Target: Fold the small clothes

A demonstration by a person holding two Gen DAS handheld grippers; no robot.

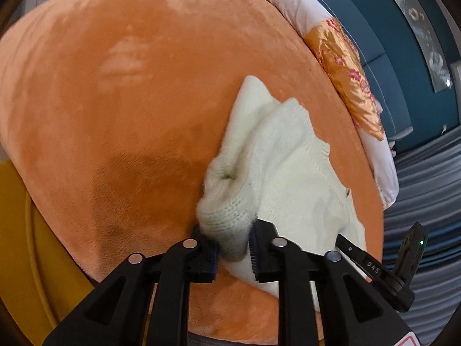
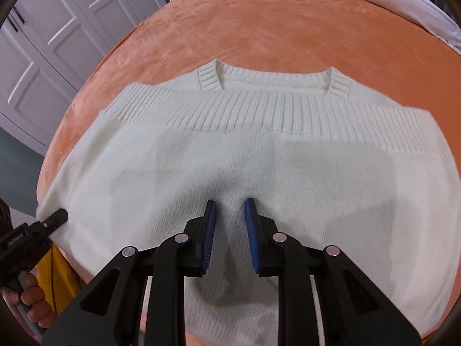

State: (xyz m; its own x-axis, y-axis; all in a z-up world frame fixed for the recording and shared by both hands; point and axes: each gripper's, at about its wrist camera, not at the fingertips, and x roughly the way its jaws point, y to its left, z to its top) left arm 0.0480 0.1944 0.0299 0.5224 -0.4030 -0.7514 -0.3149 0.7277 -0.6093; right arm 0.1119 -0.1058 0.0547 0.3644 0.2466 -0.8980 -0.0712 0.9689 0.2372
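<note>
On the orange blanket (image 2: 259, 23) the white sweater (image 2: 230, 158) lies folded, hem up near the collar. Left gripper (image 1: 233, 245) pinches a bunched knit edge at the sweater's left side; grip looks firm, though blur hides the pads. Right gripper (image 2: 230, 222) hangs over the middle, jaws slightly apart, nothing between them. Advice: pull the side taut and keep the layers aligned. Only the right view shows the collar and hem; only the left shows the pinch.

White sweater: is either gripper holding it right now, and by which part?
The left gripper has a bunched fold at the white sweater's side edge between its pads. The right gripper is open above the sweater's middle, holding nothing.
</note>
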